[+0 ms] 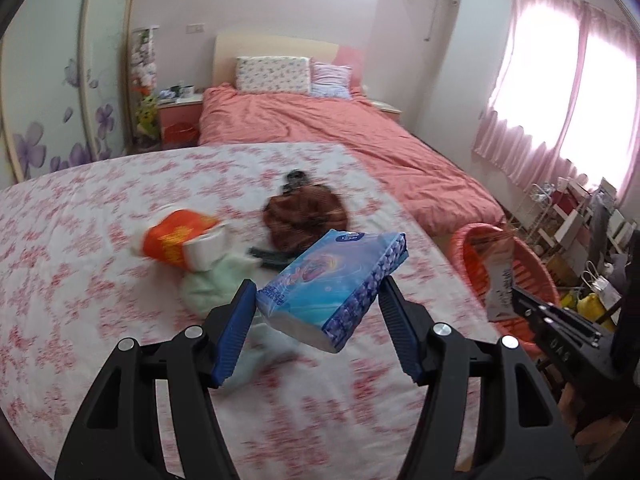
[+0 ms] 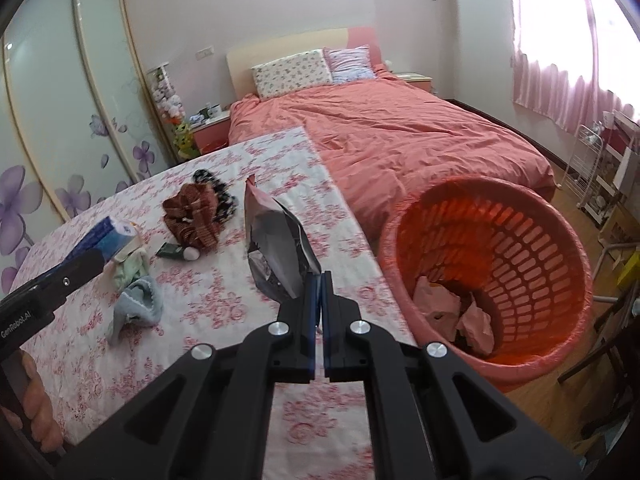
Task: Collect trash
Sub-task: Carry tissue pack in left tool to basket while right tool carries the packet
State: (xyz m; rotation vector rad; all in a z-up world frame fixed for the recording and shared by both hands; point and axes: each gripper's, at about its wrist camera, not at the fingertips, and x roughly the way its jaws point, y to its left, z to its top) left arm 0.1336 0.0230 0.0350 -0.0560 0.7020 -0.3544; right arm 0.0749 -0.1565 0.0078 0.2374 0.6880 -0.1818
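1. The left gripper [image 1: 316,312] is up in the air over the bench [image 1: 80,280] with the pink flower cloth. Its two blue pads are apart and press on the sides of a blue tissue pack [image 1: 332,284]. The pack sits tilted between them and does not touch the cloth.
2. The right gripper [image 2: 319,280] is over the right edge of the bench, just beside the red basket [image 2: 560,248]. Its two fingers are squeezed tight together and pinch the bottom corner of an open snack bag [image 2: 276,252]. The bag stands up above the fingers, with its silver inside showing.
3. The basket stands on the floor between the bench and the bed [image 2: 400,136]. Some crumpled pink trash [image 2: 452,308] lies at its bottom.
4. On the bench I count one orange pack [image 1: 180,240], one brown cloth [image 1: 304,212], one dark patterned cloth [image 2: 218,192] behind it, one small dark tube [image 2: 176,251], one pale green cloth [image 1: 208,284] and one light blue cloth [image 2: 136,308].
5. The bed has two pillows [image 2: 292,72] at its head.
6. There are two grippers and one basket.
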